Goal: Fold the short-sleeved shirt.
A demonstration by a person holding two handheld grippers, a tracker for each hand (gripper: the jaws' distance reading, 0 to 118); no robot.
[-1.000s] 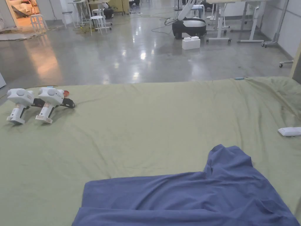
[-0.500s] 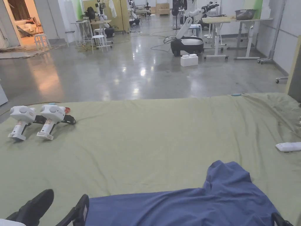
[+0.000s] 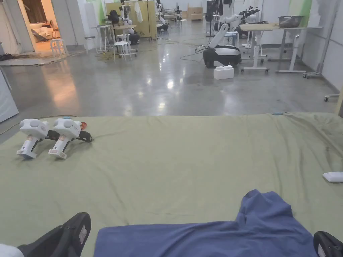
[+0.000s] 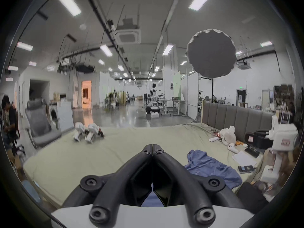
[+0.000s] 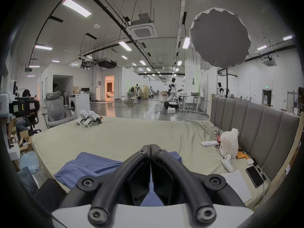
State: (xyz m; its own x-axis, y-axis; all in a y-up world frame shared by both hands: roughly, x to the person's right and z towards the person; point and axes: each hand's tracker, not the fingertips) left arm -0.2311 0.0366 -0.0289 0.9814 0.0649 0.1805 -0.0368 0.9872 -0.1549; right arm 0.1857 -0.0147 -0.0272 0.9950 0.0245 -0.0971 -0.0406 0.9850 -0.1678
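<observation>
Right gripper [image 5: 150, 146] has its jaws pressed together with nothing between them, hanging over the near edge of the bed [image 5: 131, 136]. The blue shirt [image 5: 92, 165] lies rumpled along that edge. Two spare white grippers [image 5: 88, 118] sit at the far left corner, and a phone [image 5: 254, 176] by the headboard [image 5: 256, 129].

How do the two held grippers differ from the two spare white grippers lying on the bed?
The left gripper and right gripper are raised near the blue shirt at the near edge; the spare grippers lie on the green sheet at the far left corner. The held ones point towards the far side of the bed; the spare ones lie on their sides. Both held pairs of jaws are shut; the spares' jaws are too small to judge. All share white bodies with black jaws.
</observation>
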